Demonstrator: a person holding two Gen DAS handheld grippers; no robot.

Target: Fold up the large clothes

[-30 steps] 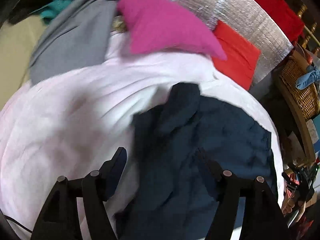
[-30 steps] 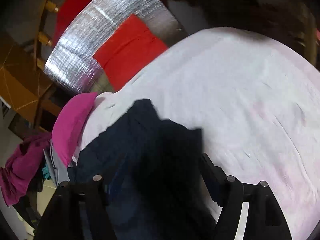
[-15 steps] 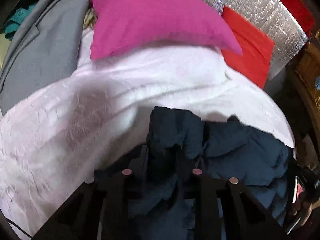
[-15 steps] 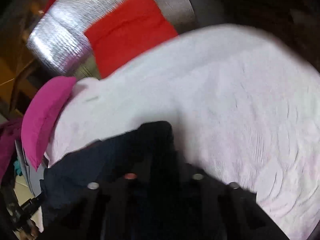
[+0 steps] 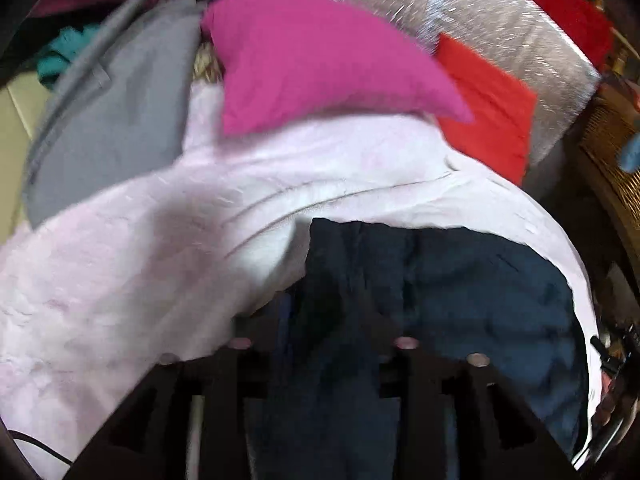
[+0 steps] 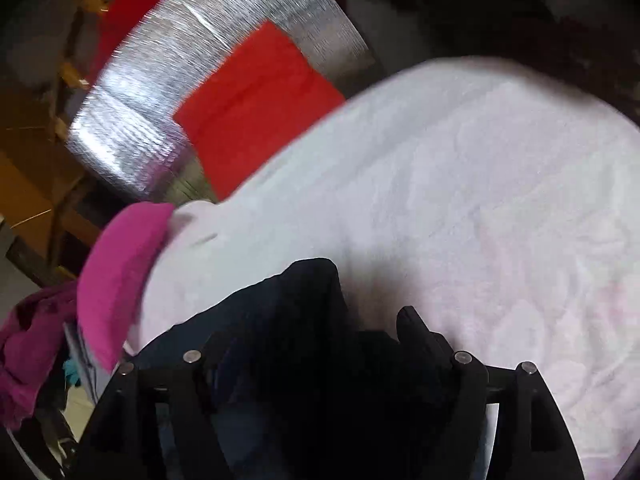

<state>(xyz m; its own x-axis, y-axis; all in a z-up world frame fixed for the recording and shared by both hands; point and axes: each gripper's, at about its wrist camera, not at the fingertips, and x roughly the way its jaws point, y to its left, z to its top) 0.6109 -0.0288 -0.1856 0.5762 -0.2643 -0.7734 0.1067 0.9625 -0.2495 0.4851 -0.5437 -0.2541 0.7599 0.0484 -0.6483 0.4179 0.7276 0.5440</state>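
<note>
On the pale pink bed cover [image 6: 460,200], both the left hand-held gripper [image 5: 320,320] and right hand-held gripper [image 6: 312,344] have just sprung apart, releasing the dark blue garment [image 5: 480,292], so this fold looks set down.

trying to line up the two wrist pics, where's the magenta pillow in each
Left wrist view: the magenta pillow lies top centre, above the pale sheet, left of the red cloth.
Right wrist view: the pillow sits at the left edge, mid height, only partly seen.
Shared landmark: the red cloth against the silver foil panel, upper right in the left view, upper left in the right.
</note>
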